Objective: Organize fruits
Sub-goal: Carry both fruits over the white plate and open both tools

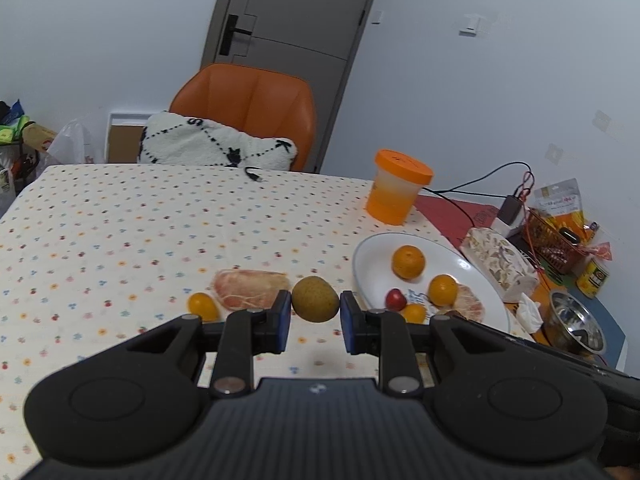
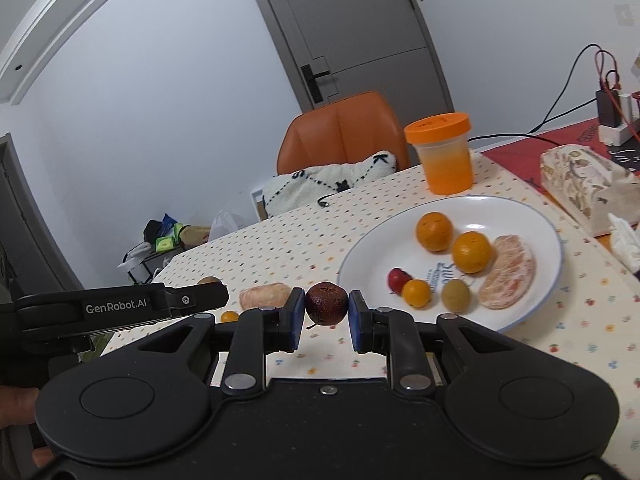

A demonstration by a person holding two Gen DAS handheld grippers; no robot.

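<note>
Left gripper (image 1: pixel 315 316) clamped on speckled olive-green kiwi-ish fruit (image 1: pixel 315 299), egg-shaped, matte, held just above table (image 1: pixel 120 232). Right gripper (image 2: pixel 325 316) squeezing dark maroon round fruit (image 2: pixel 326 303), wrinkly skin, thin stem poking out below. Glossy white plate (image 2: pixel 532 216), blue rim, holds two dimpled oranges (image 2: pixel 434 231), small red fruit (image 2: pixel 399 279), yellow cherry tomato (image 2: pixel 416 292), green fruit, peeled pomelo wedge (image 2: pixel 508 272). Second pomelo wedge (image 1: pixel 250 288) and yellow tomato (image 1: pixel 203 306) on dotted tablecloth. Orange-lidded plastic tub (image 1: pixel 398 186) behind plate.
</note>
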